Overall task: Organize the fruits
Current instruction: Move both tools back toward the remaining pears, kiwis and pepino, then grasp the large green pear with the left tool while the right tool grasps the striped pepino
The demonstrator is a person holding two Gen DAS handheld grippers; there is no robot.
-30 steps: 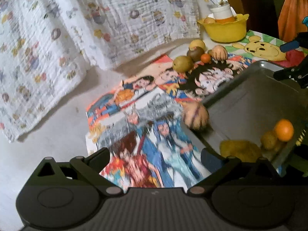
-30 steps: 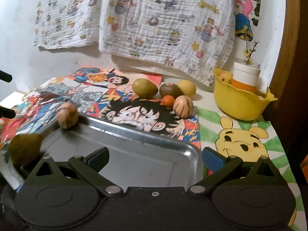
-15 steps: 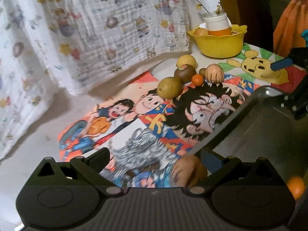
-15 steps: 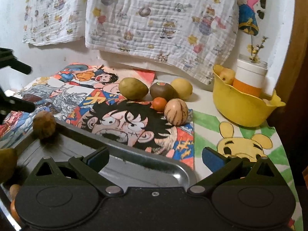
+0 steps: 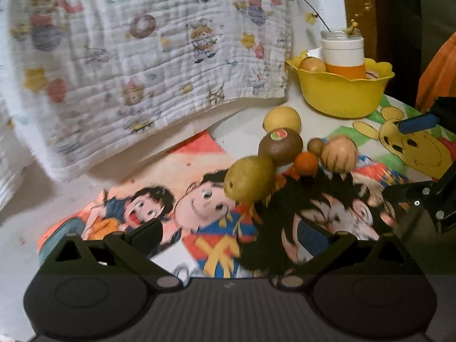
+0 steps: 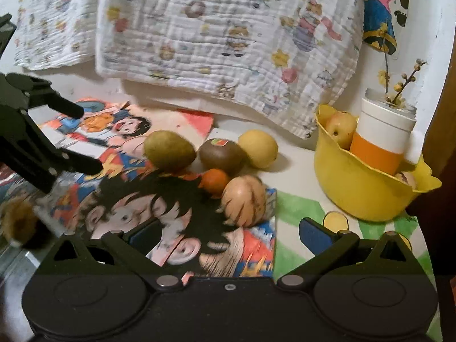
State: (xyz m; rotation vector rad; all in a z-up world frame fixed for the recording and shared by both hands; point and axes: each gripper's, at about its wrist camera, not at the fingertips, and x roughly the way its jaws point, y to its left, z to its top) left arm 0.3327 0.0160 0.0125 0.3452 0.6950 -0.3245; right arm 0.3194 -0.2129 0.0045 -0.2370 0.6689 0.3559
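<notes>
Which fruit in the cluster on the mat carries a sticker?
The brown kiwi, lying between the green pear and the yellow lemon. It alone has a small round red-and-green sticker on top; the others' skins are bare.

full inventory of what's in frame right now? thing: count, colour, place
pear: 1, olive green, on the cartoon mat, left end of the fruit cluster
kiwi: 1, brown with a sticker, between pear and lemon
lemon: 1, yellow, on the bare tabletop behind the cluster
small orange: 1, orange, in front of the kiwi
striped fruit: 1, tan with dark streaks, on the mat's right edge
yellow bowl: 1, yellow, far right, holds an apple and a cup
cup: 1, white over orange, twigs in it
printed cloth: white, hanging behind
left gripper: black, open
right gripper: black, open
</notes>
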